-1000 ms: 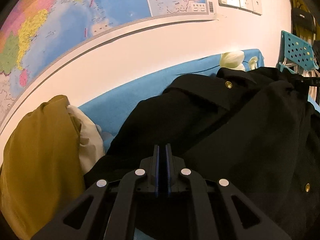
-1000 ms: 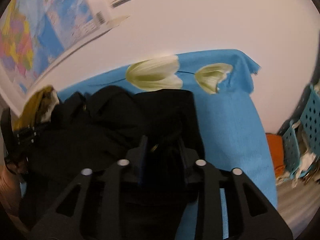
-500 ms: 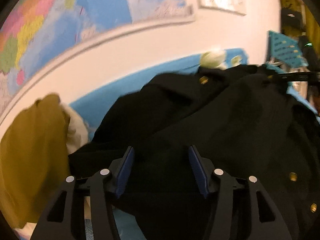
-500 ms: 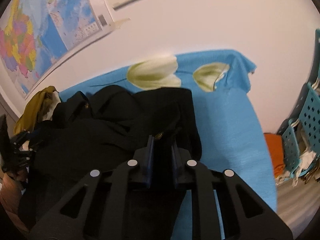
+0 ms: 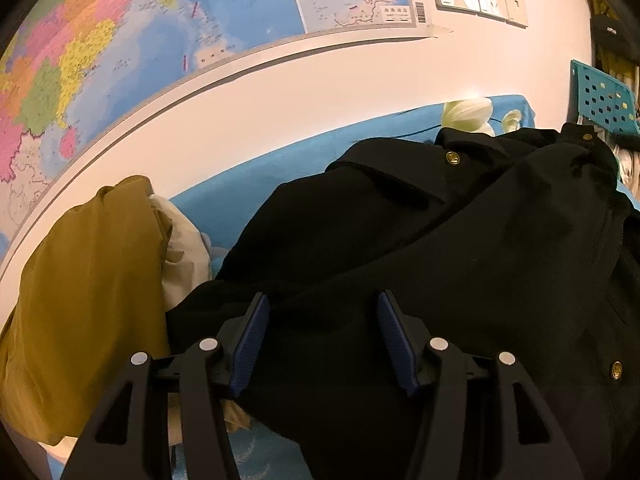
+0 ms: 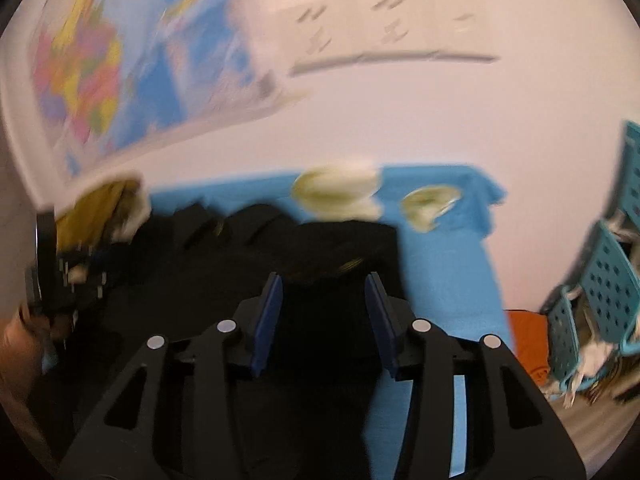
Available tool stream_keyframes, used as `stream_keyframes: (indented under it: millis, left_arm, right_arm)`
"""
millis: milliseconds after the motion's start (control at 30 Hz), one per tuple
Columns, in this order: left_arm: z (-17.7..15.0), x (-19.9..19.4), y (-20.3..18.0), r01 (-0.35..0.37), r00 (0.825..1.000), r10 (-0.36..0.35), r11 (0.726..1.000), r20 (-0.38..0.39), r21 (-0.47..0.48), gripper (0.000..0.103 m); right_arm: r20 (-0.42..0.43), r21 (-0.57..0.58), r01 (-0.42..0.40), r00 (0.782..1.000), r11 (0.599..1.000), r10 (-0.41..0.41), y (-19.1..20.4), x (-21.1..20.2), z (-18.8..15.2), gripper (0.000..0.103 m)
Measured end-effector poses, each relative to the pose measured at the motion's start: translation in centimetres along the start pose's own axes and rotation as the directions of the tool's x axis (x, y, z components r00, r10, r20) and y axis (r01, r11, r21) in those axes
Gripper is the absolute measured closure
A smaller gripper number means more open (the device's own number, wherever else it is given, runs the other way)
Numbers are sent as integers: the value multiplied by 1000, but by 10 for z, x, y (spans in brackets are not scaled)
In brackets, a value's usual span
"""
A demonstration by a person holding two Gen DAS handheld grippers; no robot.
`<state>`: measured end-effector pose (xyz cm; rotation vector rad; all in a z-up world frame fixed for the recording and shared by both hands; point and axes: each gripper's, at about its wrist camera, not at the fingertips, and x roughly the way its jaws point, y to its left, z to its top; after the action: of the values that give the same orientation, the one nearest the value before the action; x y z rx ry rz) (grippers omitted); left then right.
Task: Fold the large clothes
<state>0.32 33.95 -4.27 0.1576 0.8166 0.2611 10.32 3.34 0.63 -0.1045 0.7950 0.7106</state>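
Right wrist view smeared by motion blur; black garment cut off in both views.

Beyond the jaws, the wall map and sockets are unreadable streaks. The black coat runs under the left gripper and off the right and bottom edges. Whether cloth touches the right gripper pads cannot be told.

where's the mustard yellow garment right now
In the left wrist view, the mustard yellow garment is piled at far left on the blue sheet, beside the black coat.

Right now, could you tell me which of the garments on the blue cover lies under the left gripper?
The black coat with brass buttons; the mustard garment and the cream one are heaped beside it.
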Motion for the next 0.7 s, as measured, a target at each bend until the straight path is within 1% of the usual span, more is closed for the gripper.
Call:
stream_keyframes:
  millis: [33,67,100,133,200,267,300,367,400,433,467,533,600,700]
  left_arm:
    - [0,0,-1,-7,1000,7,1000,2,2,48]
    - [0,-1,-2,-14,1000,14,1000,2,3,46]
    - [0,-1,-2,-22,1000,22,1000,2,-2,45]
    - [0,-4,0,-21,1000,21,1000,6,-13,44]
    - [-3,-13,8,-11,1000,12,999,17,-48,43]
    - [-8,-25,15,14,999,-11,997,35,-74,42]
    - [-13,-35,22,39,998,-34,995,53,-89,40]
    - [-24,-50,30,86,995,-79,990,66,-111,37]
    - [-34,-59,36,129,990,-121,984,70,-126,36]
    - [-41,-64,39,152,987,-144,979,67,-139,33]
    - [-49,-68,42,177,984,-170,973,59,-150,33]
    - [-69,-77,45,243,970,-239,955,43,-170,33]
    - [-91,-83,44,267,963,-269,945,15,-187,33]
    - [-116,-92,40,281,957,-290,936,-14,-211,32]
  right_arm:
    - [-38,4,-2,999,1000,2,0,13,-1,58]
    - [-84,11,-8,996,1000,9,-1,26,-4,60]
    - [-133,29,7,991,1000,-3,-6,41,-7,61]
    - [-141,49,1,990,999,6,-9,45,-9,61]
    - [-114,76,-20,993,997,29,-13,36,-8,60]
    - [-67,93,-29,997,995,35,-16,16,-8,52]
    - [-37,107,-62,997,992,66,-20,1,-11,49]
    - [-19,133,-96,995,986,99,-25,-19,-20,39]
    - [-13,155,-119,992,981,123,-29,-30,-28,37]
    - [-16,175,-142,989,974,147,-33,-40,-39,36]
    - [-22,186,-150,987,971,157,-35,-46,-46,35]
    - [-52,218,-148,985,965,163,-39,-56,-72,31]
    - [-73,250,-132,985,959,155,-46,-67,-97,31]
    - [-55,322,-181,976,929,209,-54,-80,-125,27]
